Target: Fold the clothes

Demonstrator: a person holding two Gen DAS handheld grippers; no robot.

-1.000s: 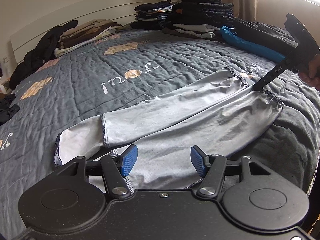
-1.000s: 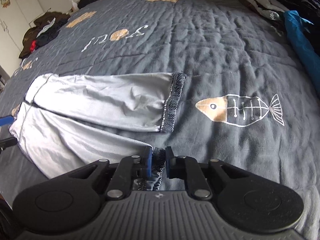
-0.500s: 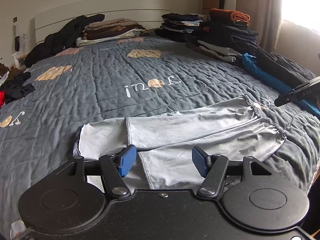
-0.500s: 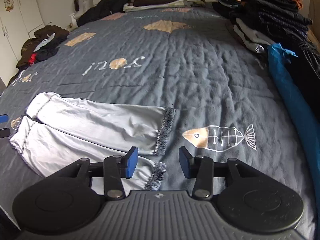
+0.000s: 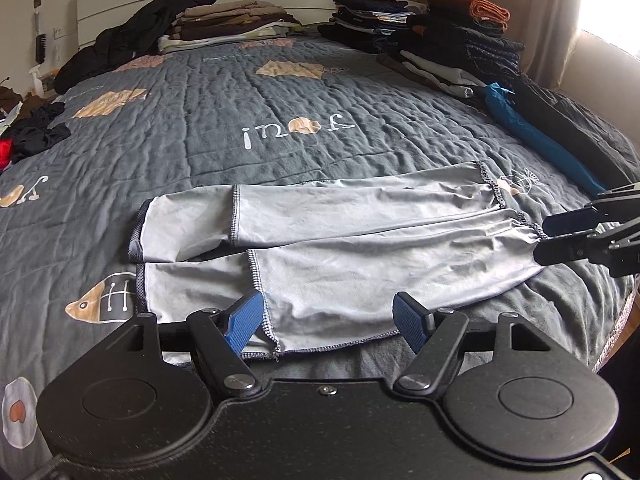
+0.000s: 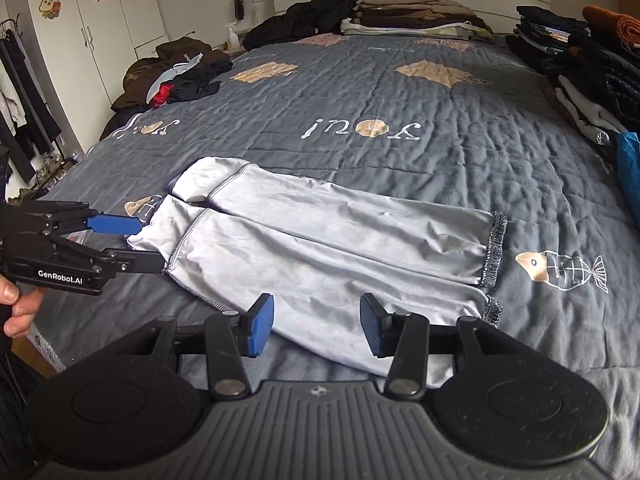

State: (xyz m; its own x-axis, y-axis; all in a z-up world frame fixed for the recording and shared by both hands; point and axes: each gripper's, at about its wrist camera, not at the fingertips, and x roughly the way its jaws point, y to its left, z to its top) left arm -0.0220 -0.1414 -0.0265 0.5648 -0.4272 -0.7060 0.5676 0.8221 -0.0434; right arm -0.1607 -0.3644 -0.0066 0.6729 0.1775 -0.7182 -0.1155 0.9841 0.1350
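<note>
A light grey garment (image 5: pixel 360 240) (image 6: pixel 320 248) with two long legs lies flat on the dark grey quilt (image 5: pixel 280 128), near the bed's front edge. My left gripper (image 5: pixel 328 320) hovers over its stitched left end. Its jaws are opening, and the cloth lies below them, not pinched. In the right wrist view the left gripper (image 6: pixel 144 242) stands at that same end, held by a hand (image 6: pixel 16 304). My right gripper (image 6: pixel 316 328) is open above the near leg, with nothing gripped. Seen from the left wrist, the right gripper (image 5: pixel 554 238) is by the dark cuffs.
Stacks of folded clothes (image 5: pixel 460 40) line the far right of the bed, with more by the headboard (image 5: pixel 228 24). A blue garment (image 5: pixel 532 136) lies along the right side. Loose dark clothes (image 6: pixel 184 76) sit at the far left. A white wardrobe (image 6: pixel 100 20) stands beyond.
The right gripper opened, let go of the near cuff, and drew back and up. The left gripper's jaws widened and it lifted slightly. The garment stays flat.
</note>
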